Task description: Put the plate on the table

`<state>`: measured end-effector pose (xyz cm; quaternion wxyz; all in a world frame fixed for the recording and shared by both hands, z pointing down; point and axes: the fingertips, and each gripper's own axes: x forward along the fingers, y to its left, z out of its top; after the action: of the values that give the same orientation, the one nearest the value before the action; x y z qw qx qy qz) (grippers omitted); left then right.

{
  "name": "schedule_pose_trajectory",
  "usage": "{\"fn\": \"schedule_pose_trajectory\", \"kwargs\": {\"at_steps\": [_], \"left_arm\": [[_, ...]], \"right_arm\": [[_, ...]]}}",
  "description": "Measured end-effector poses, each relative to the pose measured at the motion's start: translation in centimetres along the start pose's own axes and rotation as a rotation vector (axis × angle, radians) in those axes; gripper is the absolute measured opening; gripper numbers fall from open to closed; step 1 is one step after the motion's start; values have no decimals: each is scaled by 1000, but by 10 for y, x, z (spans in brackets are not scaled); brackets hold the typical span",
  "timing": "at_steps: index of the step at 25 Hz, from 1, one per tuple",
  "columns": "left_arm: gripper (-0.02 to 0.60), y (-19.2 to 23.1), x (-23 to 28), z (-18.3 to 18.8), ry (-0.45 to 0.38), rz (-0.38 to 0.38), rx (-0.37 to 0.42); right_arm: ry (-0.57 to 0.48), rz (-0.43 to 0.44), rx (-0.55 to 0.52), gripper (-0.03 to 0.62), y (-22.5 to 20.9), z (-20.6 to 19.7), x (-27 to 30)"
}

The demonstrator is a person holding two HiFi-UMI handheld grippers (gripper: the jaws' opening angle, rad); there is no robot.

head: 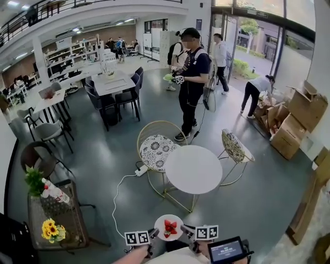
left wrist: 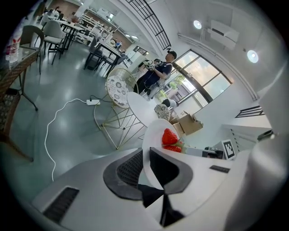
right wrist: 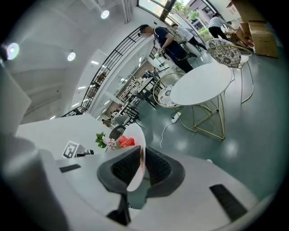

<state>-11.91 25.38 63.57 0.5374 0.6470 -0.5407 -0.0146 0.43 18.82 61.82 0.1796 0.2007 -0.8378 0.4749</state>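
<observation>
Transport step: left gripper (head: 153,235) and right gripper (head: 184,230) clamp the small white plate (head: 168,227) (opposite rims); next, lower it level onto the round white table (head: 193,169).

**Open café hall, viewed from above**

Glossy grey floor (head: 103,160) throughout. Centre: round white table (head: 194,169) on gold wire legs, one cushioned wire chair (head: 156,149) just beside it at left, another (head: 234,147) near at right. Behind: white desks (head: 114,82) with dark chairs. Right: tall windows (head: 258,26), stacked cardboard boxes (head: 296,124). Overhead: balcony railing (head: 62,6), round ceiling lights (left wrist: 252,56).
</observation>
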Motion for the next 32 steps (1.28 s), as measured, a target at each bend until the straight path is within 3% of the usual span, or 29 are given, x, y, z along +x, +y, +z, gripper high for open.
{"fn": "schedule_pose_trajectory", "kwargs": {"at_steps": [9,14,21,32], "left_arm": [[44,54,-6,44,-32,37,-52],[44,78,-6,89,-29,49,-45],[44,86,18,135,47,37,17],[44,71,45,168,156,-2,90]], "right_arm": [[54,43,-11,38,11,21,74],[30,78,9,38,19,49,115],[-32,57,75,38,12,79,134],[-130,19,159,38,4,106,126]]}}
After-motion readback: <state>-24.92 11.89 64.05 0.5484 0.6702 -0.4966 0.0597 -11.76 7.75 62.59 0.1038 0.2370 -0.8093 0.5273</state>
